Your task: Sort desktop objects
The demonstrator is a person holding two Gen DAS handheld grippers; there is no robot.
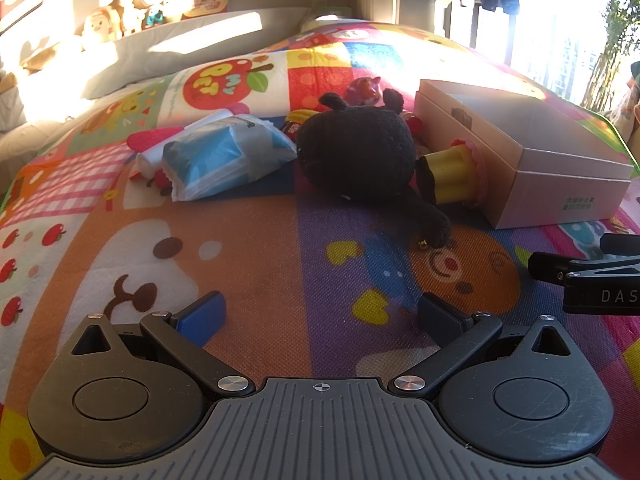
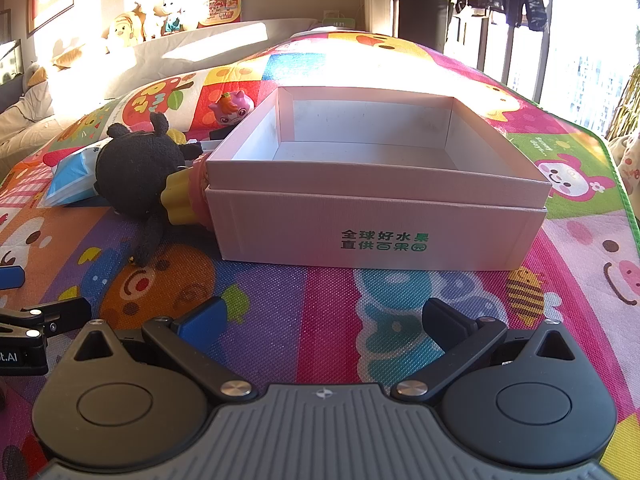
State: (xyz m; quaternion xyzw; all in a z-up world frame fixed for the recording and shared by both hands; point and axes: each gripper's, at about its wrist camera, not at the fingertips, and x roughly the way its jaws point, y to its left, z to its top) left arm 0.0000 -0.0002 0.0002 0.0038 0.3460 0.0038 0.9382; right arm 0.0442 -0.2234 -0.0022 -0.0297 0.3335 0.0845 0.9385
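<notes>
Ahead, the box (image 2: 380,216) sits beyond the spread, empty right claw (image 2: 320,320).

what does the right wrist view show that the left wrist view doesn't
Only the right wrist view shows the inside of the open box, which looks empty, its green lettering clearly, and the open right gripper. Only the left wrist view shows the open left gripper and most of the blue plastic packet. Both show the black plush toy, the yellow cupcake toy, the pink figurine and the colourful mat.
</notes>
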